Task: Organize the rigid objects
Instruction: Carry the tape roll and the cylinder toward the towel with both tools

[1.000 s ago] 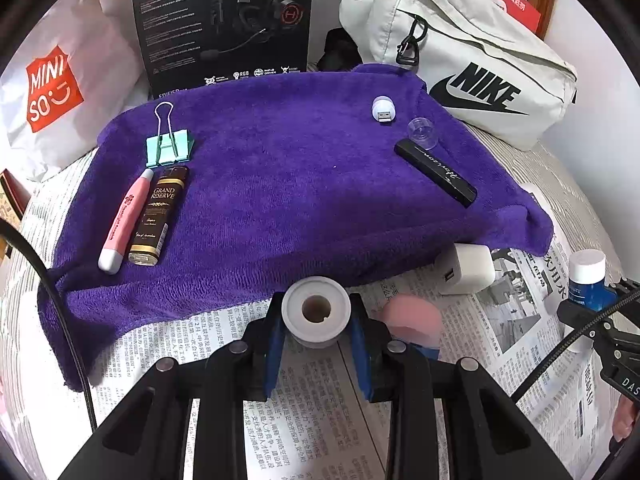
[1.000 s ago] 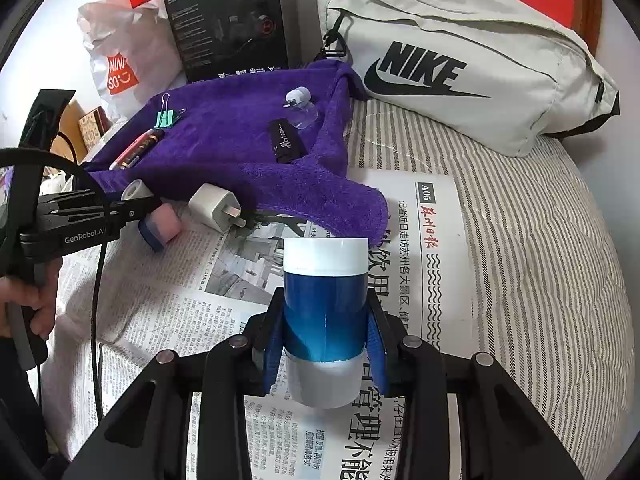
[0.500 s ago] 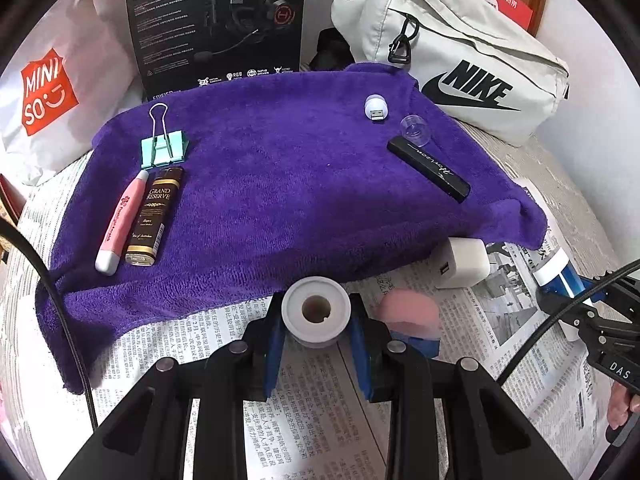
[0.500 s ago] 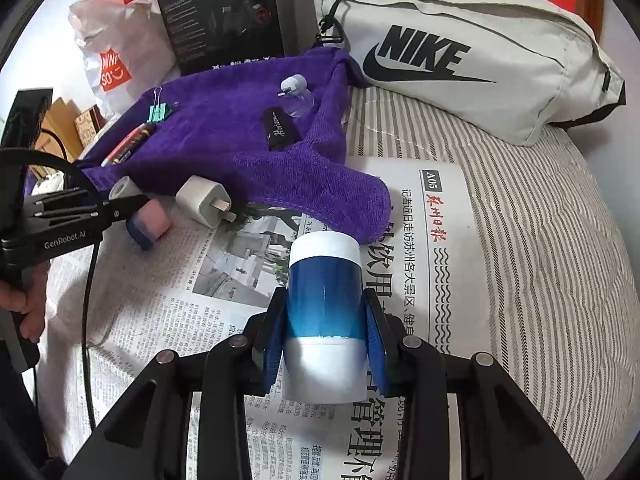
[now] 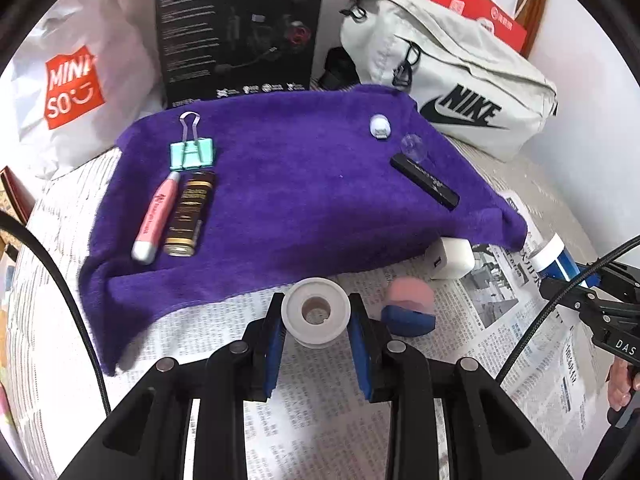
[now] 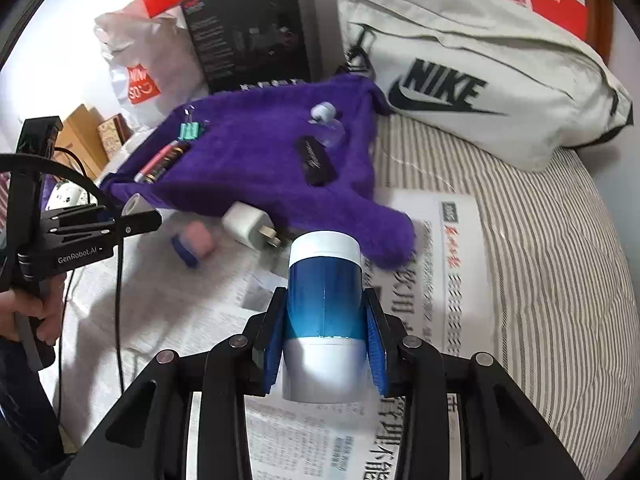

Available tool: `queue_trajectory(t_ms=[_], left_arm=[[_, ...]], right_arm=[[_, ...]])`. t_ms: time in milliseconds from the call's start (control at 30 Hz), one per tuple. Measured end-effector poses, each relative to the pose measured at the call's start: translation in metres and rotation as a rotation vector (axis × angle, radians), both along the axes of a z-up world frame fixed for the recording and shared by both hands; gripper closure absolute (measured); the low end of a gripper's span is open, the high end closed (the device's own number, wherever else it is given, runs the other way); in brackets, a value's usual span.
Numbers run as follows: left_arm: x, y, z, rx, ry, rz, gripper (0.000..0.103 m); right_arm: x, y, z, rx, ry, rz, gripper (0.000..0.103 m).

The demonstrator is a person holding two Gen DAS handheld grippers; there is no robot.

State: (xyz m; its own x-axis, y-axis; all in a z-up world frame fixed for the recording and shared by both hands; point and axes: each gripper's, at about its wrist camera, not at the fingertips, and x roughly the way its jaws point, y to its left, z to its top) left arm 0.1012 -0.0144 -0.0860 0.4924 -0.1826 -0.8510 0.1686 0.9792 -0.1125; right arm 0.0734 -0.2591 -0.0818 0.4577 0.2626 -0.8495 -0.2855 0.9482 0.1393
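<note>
Item one: white tape roll (image 5: pixel 316 311), ring-shaped, bore facing the camera, pinched by its rim between the blue pads of the left gripper (image 5: pixel 316 320) and carried clear above the newspaper (image 5: pixel 224 364). Item two: blue bottle (image 6: pixel 325 300) with white cap, lying along the fingers of the right gripper (image 6: pixel 325 344), cap pointing away, clamped across its body, also held off the paper. Just ahead of the left gripper: the near edge of the purple towel (image 5: pixel 288 200), already stocked. Ahead and to its left lie a pink pen (image 5: pixel 156 216) and a dark gold-capped tube (image 5: pixel 190 216) side by side, with a green binder clip (image 5: pixel 192 152) beyond them; ahead and to its right, a black stick (image 5: pixel 424 182), a clear cap (image 5: pixel 414 146) and a small white plug-in stick (image 5: pixel 380 126). Loose on the newspaper just right of the left gripper: a pink-and-blue eraser (image 5: pixel 408 308) and a white charger (image 5: pixel 450 258). Handling note, as judgement: the step in hand appears to be carrying both pieces onto the towel. The broad bare middle of the cloth, straight ahead of the roll, looks the best spot. Lay the roll flat on its face so it cannot roll; stand the bottle on its base or lay it crosswise, clear of the black stick. Lower until the cloth bears the weight before spreading the fingers, since the towel sags over the soft bed.
</note>
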Motion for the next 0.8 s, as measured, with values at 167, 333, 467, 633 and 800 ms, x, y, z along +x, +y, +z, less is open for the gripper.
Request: queue_trajectory(t_ms=[167, 333, 467, 633, 800], left_arm=[[-0.004, 0.012, 0.01, -0.01, -0.015, 0.018, 0.075], [-0.002, 0.019, 0.019, -0.005, -0.03, 0.029, 0.075], [0.003, 0.025, 0.029, -0.007, -0.047, 0.034, 0.075], [0.013, 0.038, 0.037, -0.004, -0.062, 0.046, 0.075], [0.025, 0.051, 0.041, 0.008, -0.07, 0.06, 0.075]], right_arm=[[0.008, 0.01, 0.012, 0.002, -0.025, 0.022, 0.067], [0.018, 0.019, 0.024, 0.009, -0.048, 0.042, 0.067], [0.027, 0.025, 0.029, 0.016, -0.057, 0.055, 0.067], [0.044, 0.034, 0.029, 0.001, -0.06, 0.067, 0.067], [0.063, 0.042, 0.029, 0.013, -0.057, 0.078, 0.067]])
